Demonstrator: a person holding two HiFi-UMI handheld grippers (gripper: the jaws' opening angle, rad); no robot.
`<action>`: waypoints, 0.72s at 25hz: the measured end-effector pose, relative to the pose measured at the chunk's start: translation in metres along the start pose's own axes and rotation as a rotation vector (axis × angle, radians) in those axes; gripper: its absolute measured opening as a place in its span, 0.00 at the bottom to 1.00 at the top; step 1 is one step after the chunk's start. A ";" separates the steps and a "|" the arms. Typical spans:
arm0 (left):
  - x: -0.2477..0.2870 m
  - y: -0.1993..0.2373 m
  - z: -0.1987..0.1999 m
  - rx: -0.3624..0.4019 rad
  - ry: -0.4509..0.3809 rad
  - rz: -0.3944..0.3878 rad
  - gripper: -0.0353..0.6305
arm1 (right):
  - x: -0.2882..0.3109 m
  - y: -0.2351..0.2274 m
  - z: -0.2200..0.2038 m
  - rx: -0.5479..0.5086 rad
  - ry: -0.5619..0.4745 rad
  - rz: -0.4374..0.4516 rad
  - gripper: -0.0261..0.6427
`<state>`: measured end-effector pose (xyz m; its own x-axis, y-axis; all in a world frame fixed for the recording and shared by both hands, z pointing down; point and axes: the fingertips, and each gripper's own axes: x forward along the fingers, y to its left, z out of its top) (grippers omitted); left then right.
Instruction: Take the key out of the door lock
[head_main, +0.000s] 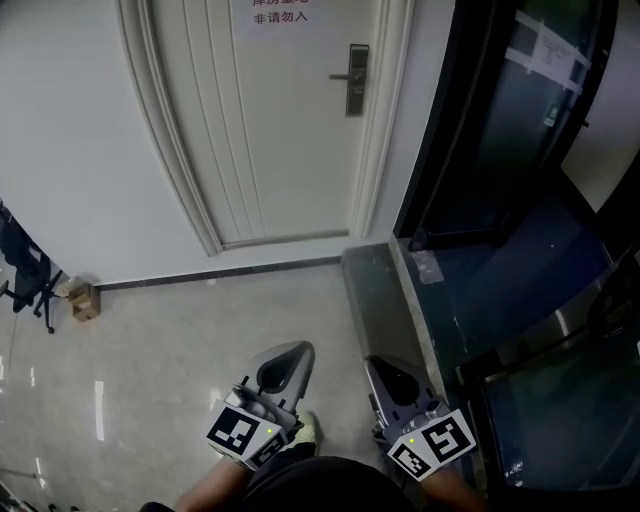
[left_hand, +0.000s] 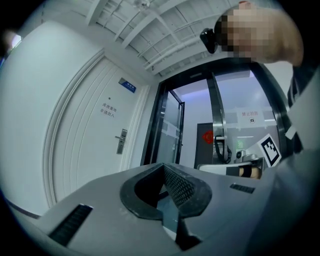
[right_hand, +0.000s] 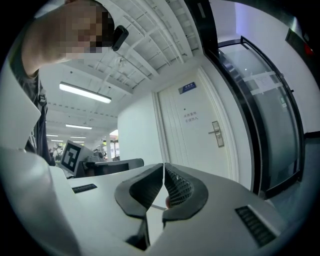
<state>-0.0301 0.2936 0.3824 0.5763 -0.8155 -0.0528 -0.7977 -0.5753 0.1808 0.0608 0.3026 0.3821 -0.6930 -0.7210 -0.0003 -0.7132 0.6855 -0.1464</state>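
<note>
The white door (head_main: 270, 120) stands closed ahead of me, with a metal lock plate and handle (head_main: 355, 78) on its right side. The lock plate (left_hand: 120, 141) shows small in the left gripper view, and the lock plate (right_hand: 216, 134) is just as small in the right gripper view. It is too small to tell whether a key is in it. My left gripper (head_main: 290, 350) and right gripper (head_main: 375, 362) hang low near my body, far from the door. The left gripper (left_hand: 163, 165) and right gripper (right_hand: 163, 164) both have their jaws together, and both are empty.
A small cardboard box (head_main: 84, 300) sits by the wall at the left, next to a black office chair (head_main: 25, 270). A dark-framed glass door (head_main: 500, 130) and a glass panel (head_main: 560, 400) fill the right side. A paper sign (head_main: 280, 12) hangs on the white door.
</note>
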 end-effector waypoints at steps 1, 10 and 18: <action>0.007 0.012 0.002 -0.002 0.000 -0.006 0.06 | 0.013 -0.004 0.002 -0.004 0.000 -0.008 0.06; 0.054 0.090 0.017 -0.036 -0.003 -0.058 0.06 | 0.106 -0.024 0.010 -0.030 0.007 -0.038 0.06; 0.090 0.114 0.015 -0.066 0.015 -0.096 0.06 | 0.146 -0.047 0.015 -0.044 0.012 -0.047 0.06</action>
<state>-0.0718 0.1537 0.3837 0.6527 -0.7553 -0.0583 -0.7252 -0.6453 0.2401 -0.0058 0.1636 0.3740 -0.6595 -0.7515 0.0177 -0.7489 0.6548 -0.1021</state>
